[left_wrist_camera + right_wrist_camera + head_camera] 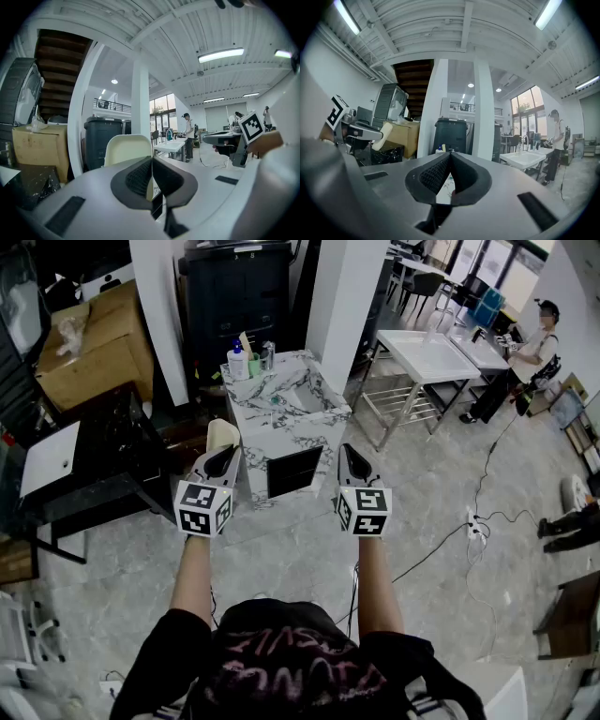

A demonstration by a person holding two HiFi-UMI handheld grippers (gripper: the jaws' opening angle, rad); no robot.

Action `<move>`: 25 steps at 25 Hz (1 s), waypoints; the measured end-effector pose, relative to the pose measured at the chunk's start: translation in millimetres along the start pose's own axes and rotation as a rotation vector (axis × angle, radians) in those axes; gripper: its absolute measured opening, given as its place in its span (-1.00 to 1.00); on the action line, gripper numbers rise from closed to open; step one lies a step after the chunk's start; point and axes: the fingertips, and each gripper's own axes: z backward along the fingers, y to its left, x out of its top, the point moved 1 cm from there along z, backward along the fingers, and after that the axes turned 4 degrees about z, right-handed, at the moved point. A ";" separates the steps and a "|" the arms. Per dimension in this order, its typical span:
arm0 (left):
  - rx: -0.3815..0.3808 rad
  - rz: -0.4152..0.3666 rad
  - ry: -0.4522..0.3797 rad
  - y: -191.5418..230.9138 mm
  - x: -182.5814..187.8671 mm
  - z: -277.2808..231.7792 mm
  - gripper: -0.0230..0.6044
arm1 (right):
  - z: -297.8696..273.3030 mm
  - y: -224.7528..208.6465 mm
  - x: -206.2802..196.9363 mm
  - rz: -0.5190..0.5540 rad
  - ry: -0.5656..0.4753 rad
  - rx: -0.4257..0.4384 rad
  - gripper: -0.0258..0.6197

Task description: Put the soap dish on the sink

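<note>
The soap dish [220, 435] is a cream, rounded tray, and my left gripper [225, 456] is shut on its near edge. From the left gripper view the soap dish [127, 148] stands up behind the closed jaws of the left gripper [152, 161]. It hangs just left of the marble-patterned sink unit [286, 423], short of its top. My right gripper [352, 457] is shut with nothing in it, level with the sink unit's right front corner. In the right gripper view the right gripper [450, 157] has its jaws pressed together, and the soap dish [386, 131] shows at far left.
Bottles and a cup [246, 361] stand at the back of the sink top. A black table [103, 460] and a cardboard box [94, 343] are to the left. A white pillar [337, 296], a white basin table [427, 354], a seated person [530, 348] and a floor cable [473, 521] are to the right.
</note>
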 end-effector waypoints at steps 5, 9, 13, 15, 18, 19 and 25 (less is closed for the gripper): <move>-0.001 0.004 -0.002 0.9 -0.6 0.8 -0.86 | 2.2 1.7 -1.1 0.003 0.002 -0.004 -0.88; -0.010 -0.005 0.004 -0.2 -3.7 0.8 -0.86 | 3.5 2.5 -4.0 0.004 0.010 -0.009 -0.88; -0.018 0.001 -0.002 1.7 -4.1 0.0 -0.86 | 1.0 4.6 -4.6 0.007 0.006 -0.007 -0.88; -0.026 0.007 -0.009 3.5 -2.7 0.5 -0.86 | -1.9 9.2 -3.5 0.007 0.004 -0.002 -0.88; -0.035 -0.007 -0.010 7.4 -2.8 1.9 -0.86 | -7.3 18.2 -1.7 0.006 0.003 -0.003 -0.88; -0.036 -0.010 -0.007 9.7 -4.5 2.9 -0.86 | -8.9 21.8 -1.9 0.005 0.003 -0.005 -0.88; -0.039 0.006 0.007 26.4 -16.3 8.9 -0.86 | -15.0 39.6 -6.8 0.005 0.014 -0.001 -0.88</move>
